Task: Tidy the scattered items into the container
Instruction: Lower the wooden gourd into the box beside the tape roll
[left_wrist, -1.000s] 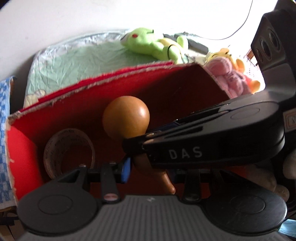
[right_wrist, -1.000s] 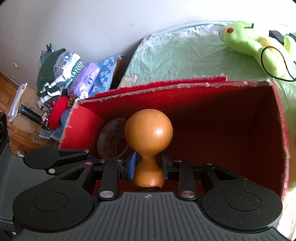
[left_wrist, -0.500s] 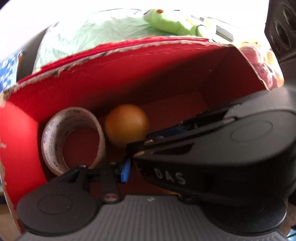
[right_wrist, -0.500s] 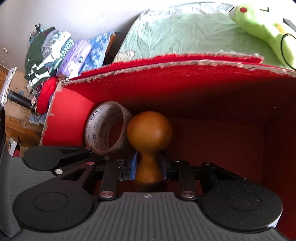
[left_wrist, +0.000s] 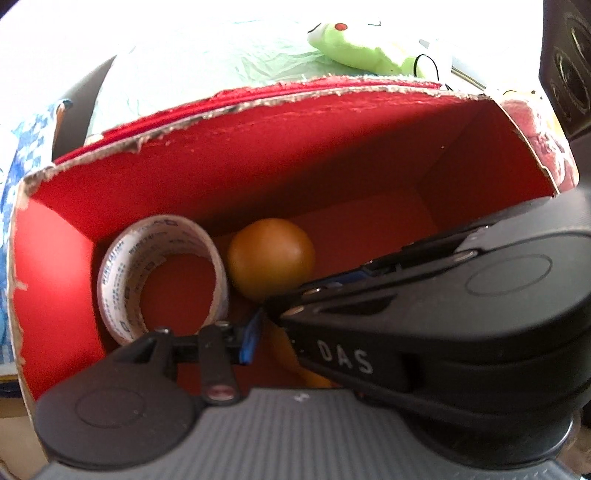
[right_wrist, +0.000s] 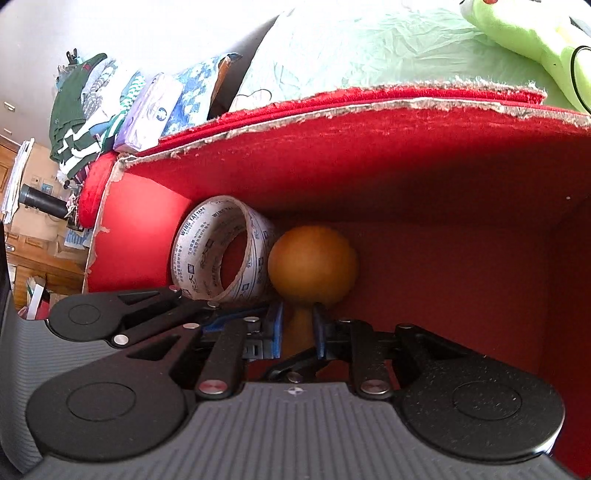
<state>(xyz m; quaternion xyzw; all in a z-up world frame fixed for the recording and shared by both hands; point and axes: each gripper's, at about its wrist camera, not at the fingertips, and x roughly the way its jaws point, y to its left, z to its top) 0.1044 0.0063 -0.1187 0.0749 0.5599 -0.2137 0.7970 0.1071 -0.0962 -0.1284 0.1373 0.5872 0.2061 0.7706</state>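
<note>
Currently: placement step, one item in hand. My right claw (right_wrist: 297, 334) is lowered inside the red cardboard box (right_wrist: 369, 155), closed on the neck of a wooden knobbed handle (right_wrist: 312, 264); its ball end points toward the box floor, just beside the packing tape roll (right_wrist: 221, 254) that stands on edge at the left wall. Contact between ball and roll: cannot tell.

My left claw (left_wrist: 258, 334): at the box mouth, largely hidden behind the right one; one blue pad visible, nothing seen against it; whether it stands apart or closed I cannot tell.

Next move, as I judge: part the right jaws so the handle settles on the floor, then lift straight out clear of the frayed rim.

Surroundings: bed with pale green sheet (right_wrist: 369, 48) behind the box; green plush toy (right_wrist: 535, 33) upon it; folded clothes stacked (right_wrist: 85, 107) at left; bright daylight.
</note>
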